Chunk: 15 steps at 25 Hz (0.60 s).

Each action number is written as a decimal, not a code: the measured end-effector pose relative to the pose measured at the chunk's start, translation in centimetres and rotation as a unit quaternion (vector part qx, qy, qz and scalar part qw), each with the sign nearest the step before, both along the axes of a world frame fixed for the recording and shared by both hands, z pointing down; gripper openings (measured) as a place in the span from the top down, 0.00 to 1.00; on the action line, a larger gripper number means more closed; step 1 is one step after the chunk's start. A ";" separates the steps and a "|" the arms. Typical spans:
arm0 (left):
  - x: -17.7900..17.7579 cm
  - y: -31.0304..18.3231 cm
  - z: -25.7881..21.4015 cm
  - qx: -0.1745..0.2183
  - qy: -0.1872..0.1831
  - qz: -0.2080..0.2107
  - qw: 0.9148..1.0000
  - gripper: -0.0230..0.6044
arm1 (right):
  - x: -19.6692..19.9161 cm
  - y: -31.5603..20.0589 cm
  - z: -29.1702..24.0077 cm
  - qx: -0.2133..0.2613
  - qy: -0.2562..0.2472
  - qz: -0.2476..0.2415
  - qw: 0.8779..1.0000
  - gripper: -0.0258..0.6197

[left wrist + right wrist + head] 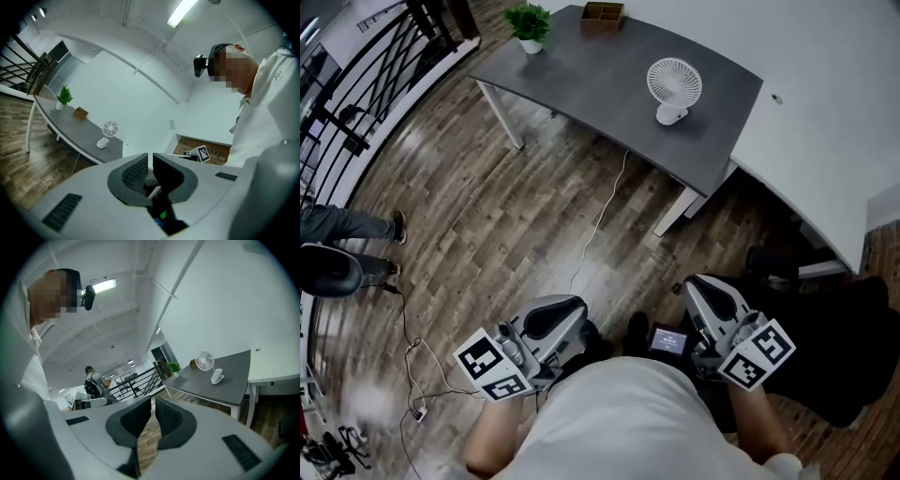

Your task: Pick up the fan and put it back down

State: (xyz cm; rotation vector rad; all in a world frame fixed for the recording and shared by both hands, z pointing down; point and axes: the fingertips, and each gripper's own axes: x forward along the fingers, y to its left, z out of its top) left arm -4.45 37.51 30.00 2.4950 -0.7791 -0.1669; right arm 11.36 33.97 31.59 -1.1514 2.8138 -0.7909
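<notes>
With the fan standing well apart on the worktop, the left claw and right claw were pressed together, empty, probably just being carried.

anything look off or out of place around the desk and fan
Nothing on the desk looks wrong: the fan stands upright, the plant and wooden box sit at the far end. The one loose thing is a thin white cable trailing from the desk edge across the floor, a possible trip risk.
</notes>
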 end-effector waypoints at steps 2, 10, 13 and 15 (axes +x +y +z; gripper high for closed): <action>0.0 -0.2 -0.1 -0.001 0.001 0.003 1.000 0.90 | 0.4 -0.1 -0.2 0.002 0.003 0.009 1.000 0.94; -1.0 -0.9 -0.6 0.001 0.005 0.021 1.000 0.90 | 0.1 -1.0 -1.0 0.009 0.015 0.039 0.999 0.94; -1.6 -1.0 -0.4 -0.003 0.006 0.031 1.000 0.90 | -0.2 -0.9 -0.8 0.005 0.016 0.053 0.998 0.94; -2.1 -0.9 -0.2 -0.005 0.006 0.037 0.999 0.90 | -0.5 -0.6 -0.5 -0.001 0.017 0.060 0.998 0.94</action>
